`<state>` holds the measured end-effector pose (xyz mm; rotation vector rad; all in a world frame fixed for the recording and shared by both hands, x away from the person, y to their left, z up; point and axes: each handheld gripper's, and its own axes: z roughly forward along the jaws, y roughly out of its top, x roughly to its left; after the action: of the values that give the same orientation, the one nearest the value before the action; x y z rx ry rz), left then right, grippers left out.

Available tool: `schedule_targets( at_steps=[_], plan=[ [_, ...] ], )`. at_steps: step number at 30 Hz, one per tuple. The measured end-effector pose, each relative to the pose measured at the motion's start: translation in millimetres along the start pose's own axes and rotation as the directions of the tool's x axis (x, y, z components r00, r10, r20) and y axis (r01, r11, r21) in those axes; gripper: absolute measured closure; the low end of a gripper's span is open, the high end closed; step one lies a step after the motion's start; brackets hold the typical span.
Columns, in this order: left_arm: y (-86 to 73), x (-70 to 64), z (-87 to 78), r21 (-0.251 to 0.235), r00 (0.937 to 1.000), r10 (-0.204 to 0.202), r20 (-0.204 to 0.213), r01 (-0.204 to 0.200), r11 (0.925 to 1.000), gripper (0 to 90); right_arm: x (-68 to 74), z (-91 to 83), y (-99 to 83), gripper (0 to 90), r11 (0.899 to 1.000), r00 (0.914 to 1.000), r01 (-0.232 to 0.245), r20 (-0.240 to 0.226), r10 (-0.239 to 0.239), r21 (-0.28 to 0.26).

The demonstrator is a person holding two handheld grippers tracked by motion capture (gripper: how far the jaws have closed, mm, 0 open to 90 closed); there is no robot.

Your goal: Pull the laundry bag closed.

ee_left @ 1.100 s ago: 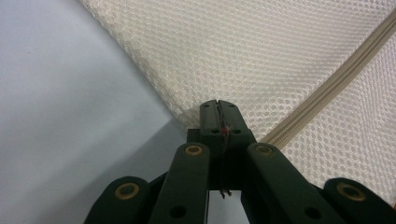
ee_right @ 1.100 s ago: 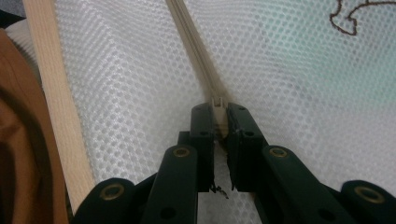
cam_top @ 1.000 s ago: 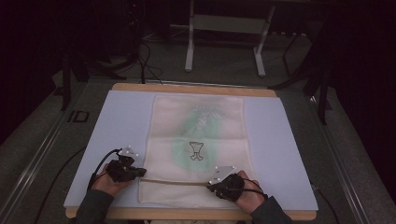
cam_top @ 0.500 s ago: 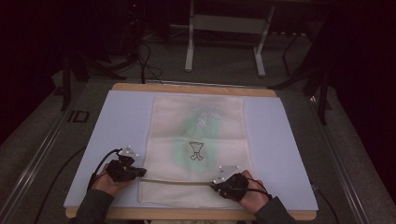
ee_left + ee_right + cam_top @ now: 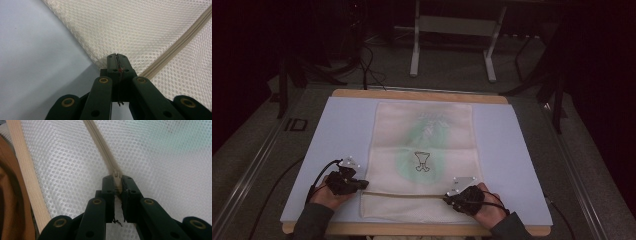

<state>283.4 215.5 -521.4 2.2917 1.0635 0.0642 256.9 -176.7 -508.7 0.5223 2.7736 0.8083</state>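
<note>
A cream mesh bag (image 5: 424, 145) lies flat on the pale blue mat (image 5: 342, 130), with a green garment showing faintly through it. A beige zipper (image 5: 404, 194) runs across its near end. My left gripper (image 5: 364, 185) is shut on the bag's left edge (image 5: 140, 27), beside the zipper's end (image 5: 180, 42); the jaws (image 5: 117, 56) meet with mesh between them. My right gripper (image 5: 447, 197) sits on the zipper line farther right, shut on the zipper pull (image 5: 116, 175), and the zipper (image 5: 98, 142) stretches ahead of it.
The wooden table edge (image 5: 27, 177) runs close by on the left in the right gripper view. Bare mat lies on both sides of the bag (image 5: 512, 145). Stand legs (image 5: 452, 45) and cables (image 5: 367, 65) are on the dark floor beyond the table.
My right gripper has slid a little to the right along the zipper line. The left gripper has stayed in place on the bag's edge.
</note>
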Motion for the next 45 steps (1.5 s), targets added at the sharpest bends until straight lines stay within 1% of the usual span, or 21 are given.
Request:
schedule_targets(
  at_steps=[15, 22, 27, 32, 42, 43, 45],
  plan=[
    [-0.1, 0.2, 0.0, -0.001, 1.0, 0.0, 0.0, 0.0, 1.0, 89.9, -5.7, -7.6, -12.0, 82.2, 1.0, 0.9994, -0.03, 0.019, 0.029, 0.008],
    [-0.1, 0.2, 0.0, -0.001, 1.0, -0.002, 0.002, 0.002, 1.0, 89.9, -9.2, -11.8, -17.0, 82.2, 0.999, 0.9987, -0.046, 0.02, 0.046, 0.001],
    [-0.2, 0.2, 0.0, -0.001, 1.0, -0.002, 0.001, 0.002, 1.0, 89.9, -9.6, -12.3, -18.7, 82.2, 0.999, 0.9986, -0.047, 0.025, 0.047, 0.007],
    [-0.2, 0.1, 0.1, -0.003, 1.0, -0.004, 0.003, 0.004, 1.0, 89.9, -12.4, -16.7, -22.6, 82.2, 0.998, 0.9975, -0.064, 0.03, 0.064, 0.0],
    [-0.2, 0.1, 0.0, -0.002, 1.0, -0.001, 0.001, 0.001, 1.0, 89.9, -14.1, -19.1, -26.9, 82.2, 0.997, 0.9966, -0.077, 0.029, 0.077, 0.001],
    [-0.2, 0.1, 0.0, -0.001, 1.0, 0.0, 0.001, 0.0, 1.0, 89.9, -14.2, -19.4, -27.1, 82.2, 0.997, 0.9967, -0.073, 0.036, 0.072, 0.007],
    [-0.2, 0.0, 0.1, -0.003, 1.0, -0.004, 0.002, 0.005, 1.0, 89.9, -14.5, -20.4, -28.2, 82.2, 0.997, 0.9965, -0.079, 0.029, 0.079, 0.001]
  ],
)
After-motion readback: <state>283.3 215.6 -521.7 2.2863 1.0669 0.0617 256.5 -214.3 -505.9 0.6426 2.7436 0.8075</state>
